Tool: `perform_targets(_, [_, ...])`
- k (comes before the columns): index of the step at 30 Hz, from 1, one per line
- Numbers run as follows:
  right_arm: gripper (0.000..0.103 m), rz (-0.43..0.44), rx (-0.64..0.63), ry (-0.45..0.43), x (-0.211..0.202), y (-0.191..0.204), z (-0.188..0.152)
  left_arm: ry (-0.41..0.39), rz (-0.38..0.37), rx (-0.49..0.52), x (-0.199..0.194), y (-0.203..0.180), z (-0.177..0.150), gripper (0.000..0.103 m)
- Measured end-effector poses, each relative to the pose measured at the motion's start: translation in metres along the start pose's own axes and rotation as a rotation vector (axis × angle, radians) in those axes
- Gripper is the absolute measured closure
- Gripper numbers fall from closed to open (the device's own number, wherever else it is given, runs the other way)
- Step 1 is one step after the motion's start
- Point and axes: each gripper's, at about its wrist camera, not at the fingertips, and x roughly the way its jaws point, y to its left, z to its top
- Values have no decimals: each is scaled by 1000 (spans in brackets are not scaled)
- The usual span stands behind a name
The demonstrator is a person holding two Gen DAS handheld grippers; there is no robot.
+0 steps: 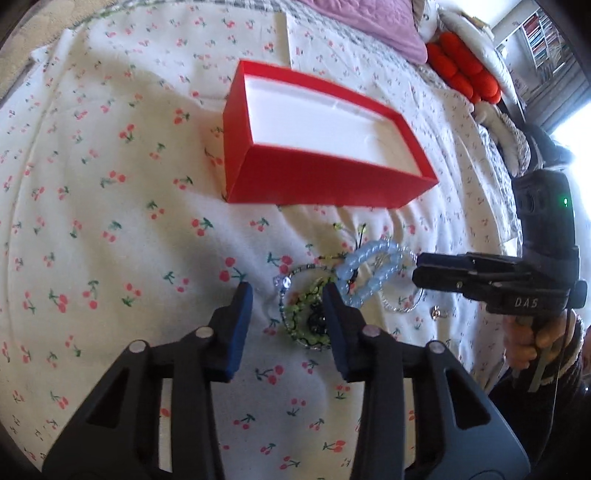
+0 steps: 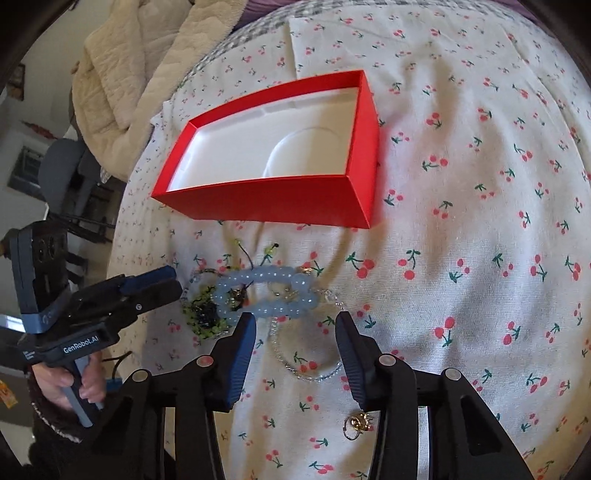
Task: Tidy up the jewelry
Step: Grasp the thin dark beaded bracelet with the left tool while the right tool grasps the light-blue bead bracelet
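Cherry-printed white cotton covers the bed (image 2: 461,184) that carries everything here; in the right wrist view a cream quilted blanket (image 2: 147,66) is heaped at the far left edge, and in the left wrist view a mauve pillow (image 1: 373,26) and an orange-red plush cushion (image 1: 465,74) lie at the far right; the open red box (image 2: 280,199), lined with a white moulded insert, sits beyond the jewelry and nothing lies between the two. The left claw (image 2: 177,282), held in a hand (image 2: 70,380) with a dark knitted cuff, comes in from the left with its tips just beside the tangled green and black beaded piece (image 2: 207,314); seen from its own camera the left claw's blue pads stand apart with that green and black piece on the sheet between them, neither pad pressing on it. Next along, the pale blue bead bracelet (image 2: 269,291) lies curled in a loop, partly over the green piece, with a dark cord crossing it; the left finger of the right claw (image 2: 295,317) sits just at its near edge. The right claw is likewise parted, gripping nothing, and straddles the thin clear-bead strand (image 2: 314,376), which curves across the sheet between its fingers. A small gold ring (image 2: 356,424) lies close beneath the right finger, apart from the rest.
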Motion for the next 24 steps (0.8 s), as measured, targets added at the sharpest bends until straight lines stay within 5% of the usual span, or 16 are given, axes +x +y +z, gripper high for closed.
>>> perform_targets(4, [58,15,46,3,6,-7,3,27,12,13,12,-4,0,65])
perform_targets(14, [59,-81,34,-53,22,6,6,30,48,-13,22,-2,3,91])
perform_targets(18, [91,-118,-10,-51,26,14,6,11,51,-23,19,-5,3,92])
perform_targets(24, [91,-113,-25,-53,16,26,8,-39,42,-1,3,-16,0,92])
